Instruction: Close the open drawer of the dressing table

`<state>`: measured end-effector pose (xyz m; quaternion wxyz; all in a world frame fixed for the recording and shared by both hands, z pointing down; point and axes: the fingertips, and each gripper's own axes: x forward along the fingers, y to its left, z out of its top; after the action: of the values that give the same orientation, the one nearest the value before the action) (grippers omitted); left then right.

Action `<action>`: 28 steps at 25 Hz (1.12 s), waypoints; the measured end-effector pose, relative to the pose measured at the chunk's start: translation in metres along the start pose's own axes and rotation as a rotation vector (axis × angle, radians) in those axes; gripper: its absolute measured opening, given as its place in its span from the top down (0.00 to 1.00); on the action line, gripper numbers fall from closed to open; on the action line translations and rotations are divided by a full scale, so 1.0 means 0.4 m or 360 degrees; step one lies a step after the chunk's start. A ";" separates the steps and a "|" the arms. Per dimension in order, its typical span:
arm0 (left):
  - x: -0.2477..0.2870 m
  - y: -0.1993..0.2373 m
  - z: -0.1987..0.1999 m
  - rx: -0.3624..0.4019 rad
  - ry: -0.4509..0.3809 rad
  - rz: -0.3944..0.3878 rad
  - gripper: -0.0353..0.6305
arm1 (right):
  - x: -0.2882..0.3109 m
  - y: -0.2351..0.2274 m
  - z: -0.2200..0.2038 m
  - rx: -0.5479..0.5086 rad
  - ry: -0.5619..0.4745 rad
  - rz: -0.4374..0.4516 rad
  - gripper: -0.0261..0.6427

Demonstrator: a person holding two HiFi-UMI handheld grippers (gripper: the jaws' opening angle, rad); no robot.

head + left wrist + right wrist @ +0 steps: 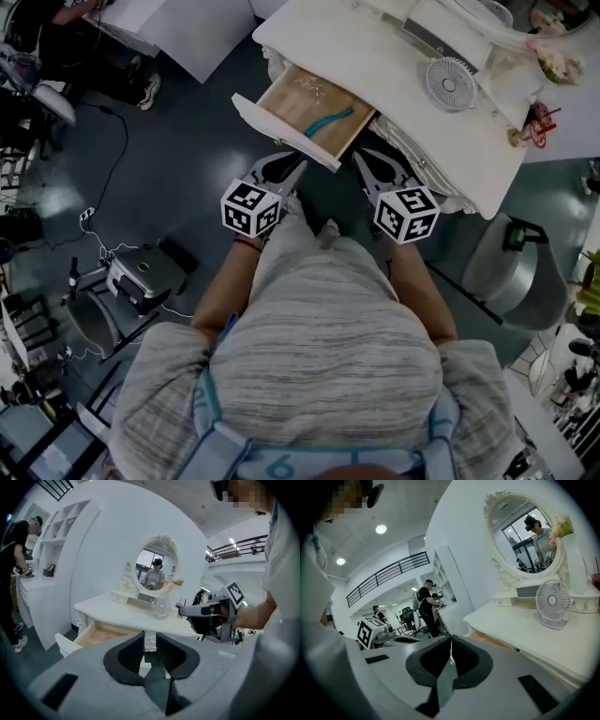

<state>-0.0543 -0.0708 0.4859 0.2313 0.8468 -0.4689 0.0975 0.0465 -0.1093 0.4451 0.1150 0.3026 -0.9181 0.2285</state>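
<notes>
The white dressing table point(375, 56) stands ahead with its left drawer point(305, 112) pulled out; a teal strip point(328, 122) lies on the wooden bottom. The drawer's white front panel point(281, 139) faces me. My left gripper point(298, 169) hovers just short of that panel, open, with nothing between its pads point(133, 651). To its right, my right gripper point(361, 161) points at the table's edge beside the drawer; its jaws are shut and hold nothing. The left gripper view shows the open drawer point(93, 634) at lower left and the right gripper point(185, 612) at the right.
A small white fan point(450, 82) and an oval mirror point(157, 566) stand on the tabletop. A silver bin point(511, 272) is on the floor at the right, a case point(139, 281) and cables at the left. A person point(16, 573) works at the white shelves.
</notes>
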 end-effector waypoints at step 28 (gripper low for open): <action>0.081 0.308 -0.239 -0.0044 0.0456 0.0205 0.82 | 0.182 -0.029 -0.049 0.0079 0.0146 -0.0020 0.94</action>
<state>-0.1353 -0.1048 0.6188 0.3008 0.7892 -0.4856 0.2255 -0.0023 -0.1445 0.4917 0.1509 0.3005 -0.9040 0.2641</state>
